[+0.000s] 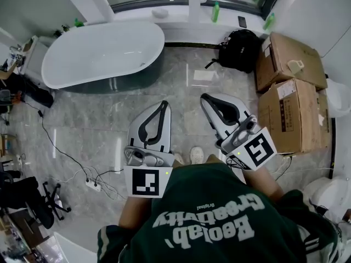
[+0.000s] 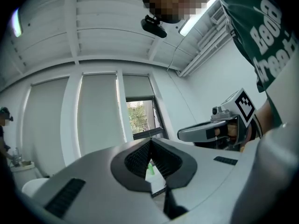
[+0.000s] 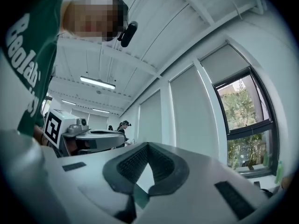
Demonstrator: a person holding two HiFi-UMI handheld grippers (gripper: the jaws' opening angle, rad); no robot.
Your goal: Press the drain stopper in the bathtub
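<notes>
A white oval bathtub [image 1: 82, 70] with a dark outer wall stands on the marble floor at the upper left of the head view. I cannot make out its drain stopper from here. Both grippers are held close to the person's body, well short of the tub and pointing away from it. The left gripper [image 1: 164, 103] is shut, its ribbed pads meeting at the tips with nothing between them [image 2: 150, 139]. The right gripper [image 1: 203, 97] is likewise shut and empty [image 3: 147, 144]. Both gripper views tilt upward at ceiling, blinds and window, so neither shows the tub.
Two cardboard boxes [image 1: 289, 111] are stacked along the right wall, with a black backpack [image 1: 239, 49] beyond them. A cable and power strip [image 1: 92, 185] lie on the floor at left, near a black chair [image 1: 38, 201]. Green bottles [image 1: 216, 11] stand on the window sill.
</notes>
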